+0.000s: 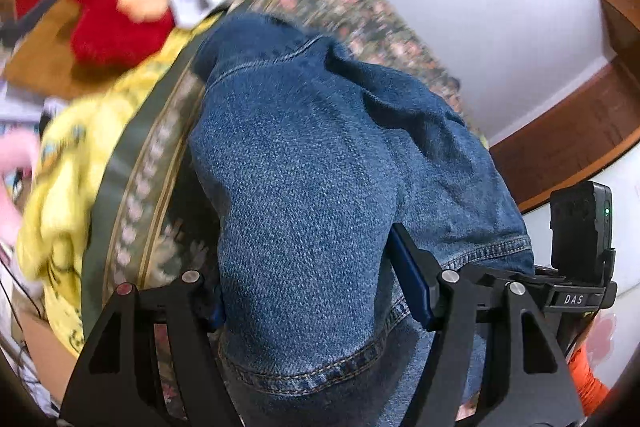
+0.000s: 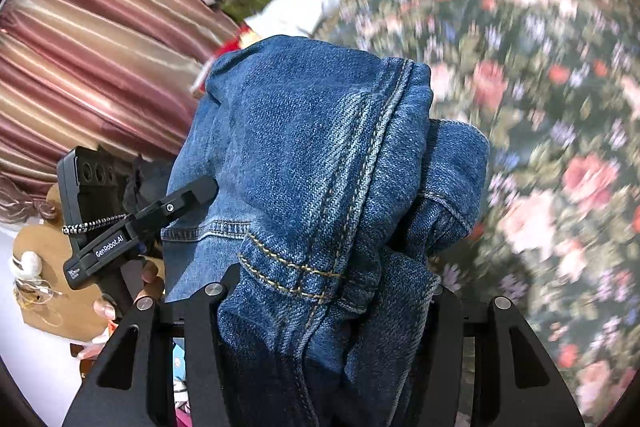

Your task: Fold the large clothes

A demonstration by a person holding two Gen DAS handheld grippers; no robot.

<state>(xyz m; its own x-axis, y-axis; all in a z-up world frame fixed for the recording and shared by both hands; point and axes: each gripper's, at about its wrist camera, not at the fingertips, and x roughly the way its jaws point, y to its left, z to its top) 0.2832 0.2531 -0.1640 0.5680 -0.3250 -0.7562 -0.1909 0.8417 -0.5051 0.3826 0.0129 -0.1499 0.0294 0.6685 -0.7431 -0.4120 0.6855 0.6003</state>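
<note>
The denim jacket (image 1: 312, 163) hung bunched between both tongs, its mid-blue twill showing tan topstitching along a hem and a doubled seam. In the left wrist view the left tongs (image 1: 320, 303) were closed on the jacket, thick folds of cloth filling the space between the blue-padded fingers (image 1: 412, 287). In the right wrist view the right tongs (image 2: 328, 311) likewise gripped the jacket (image 2: 316, 155), where a stitched cuff or waistband edge and darker crumpled layers were squeezed together. The jacket sat above a floral bedspread (image 2: 520, 75), dark green with pink roses, which lay behind and to the right of it. Left of the jacket lay a yellow cloth (image 1: 64, 187) and a red plush toy (image 1: 108, 11), both blurred.
</note>
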